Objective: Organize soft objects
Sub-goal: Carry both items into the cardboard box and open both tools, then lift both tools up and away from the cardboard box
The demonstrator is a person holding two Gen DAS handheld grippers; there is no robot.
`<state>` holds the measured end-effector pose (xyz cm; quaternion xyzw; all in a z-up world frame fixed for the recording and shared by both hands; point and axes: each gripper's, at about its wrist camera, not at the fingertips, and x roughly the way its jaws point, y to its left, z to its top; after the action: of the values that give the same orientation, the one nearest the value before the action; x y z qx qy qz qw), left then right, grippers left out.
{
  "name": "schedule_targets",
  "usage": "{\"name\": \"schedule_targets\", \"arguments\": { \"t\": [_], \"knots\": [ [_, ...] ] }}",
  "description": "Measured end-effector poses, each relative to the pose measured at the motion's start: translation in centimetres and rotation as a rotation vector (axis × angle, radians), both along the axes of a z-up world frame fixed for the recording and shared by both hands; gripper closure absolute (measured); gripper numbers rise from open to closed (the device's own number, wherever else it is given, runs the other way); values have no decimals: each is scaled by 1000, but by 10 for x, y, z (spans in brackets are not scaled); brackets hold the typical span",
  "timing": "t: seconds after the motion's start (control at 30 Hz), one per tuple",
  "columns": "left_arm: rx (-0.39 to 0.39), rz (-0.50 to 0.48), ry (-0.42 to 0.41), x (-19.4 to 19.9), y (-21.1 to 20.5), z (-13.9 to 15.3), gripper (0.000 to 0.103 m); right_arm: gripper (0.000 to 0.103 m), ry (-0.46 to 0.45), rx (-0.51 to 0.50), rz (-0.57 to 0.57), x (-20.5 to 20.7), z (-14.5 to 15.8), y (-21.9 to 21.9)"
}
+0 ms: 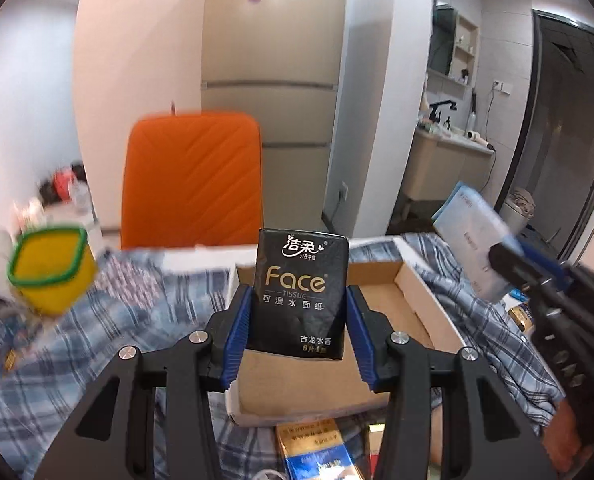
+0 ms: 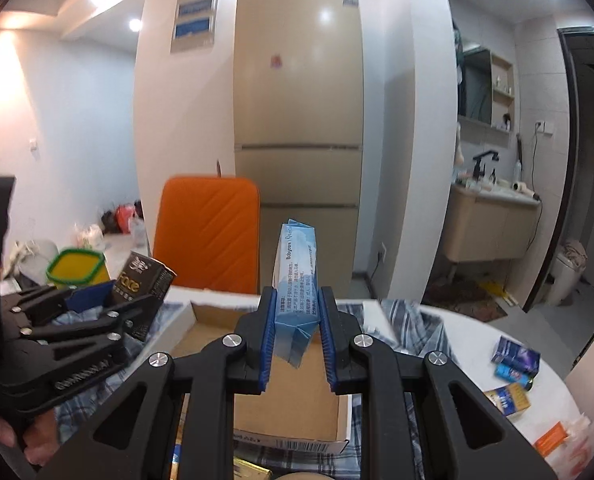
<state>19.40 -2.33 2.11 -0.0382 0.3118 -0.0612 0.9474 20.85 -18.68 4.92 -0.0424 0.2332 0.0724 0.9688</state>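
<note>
We hold the black tissue pack (image 1: 299,294) upright in the left tool (image 1: 299,328), its blue pads pinching the pack by its two side edges; its long axis runs vertically, the printed face turned toward the left wrist camera and the "Face" lettering reading right way up. The pack hangs above the open cardboard box (image 1: 381,312), which rests on the plaid cloth (image 1: 109,332) covering the counter. In the right tool (image 2: 296,330) we grip the light blue tissue pack (image 2: 295,280), also standing on end, long axis vertical, its narrow printed side toward the right wrist camera and its top leaning slightly left; the pads press its lower part, and a crumpled bottom corner sticks out below them. This pack too hovers over the box (image 2: 293,396). A yellow container with a green rim (image 1: 51,270) sits to the left, and small boxes (image 2: 515,356) lie on the bare counter (image 2: 473,344) at right.
</note>
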Motion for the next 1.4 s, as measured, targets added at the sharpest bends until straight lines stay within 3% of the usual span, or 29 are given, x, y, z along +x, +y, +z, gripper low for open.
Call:
{"name": "schedule_targets", "arguments": {
  "t": [0.4,0.73,0.8,0.87,0.9,0.97,1.07,1.4],
  "knots": [
    [0,-20,121,21,0,-38,58,81,215,-32,45,40,-82,12],
    [-13,-22,136,25,3,-38,58,81,238,-54,50,42,-94,16],
    [-9,-15,129,24,4,-38,52,81,241,-43,45,42,-93,14],
    [3,-11,102,21,3,-35,34,80,257,-15,48,44,-93,11],
    [11,-6,91,20,4,-34,30,80,262,-7,46,44,-93,9],
    [19,4,75,18,4,-31,25,73,266,4,34,45,-93,6],
    [5,8,74,19,7,-30,25,38,240,26,13,42,-89,2],
    [-4,28,41,9,11,-17,25,38,171,12,7,28,-69,0]
  ]
}}
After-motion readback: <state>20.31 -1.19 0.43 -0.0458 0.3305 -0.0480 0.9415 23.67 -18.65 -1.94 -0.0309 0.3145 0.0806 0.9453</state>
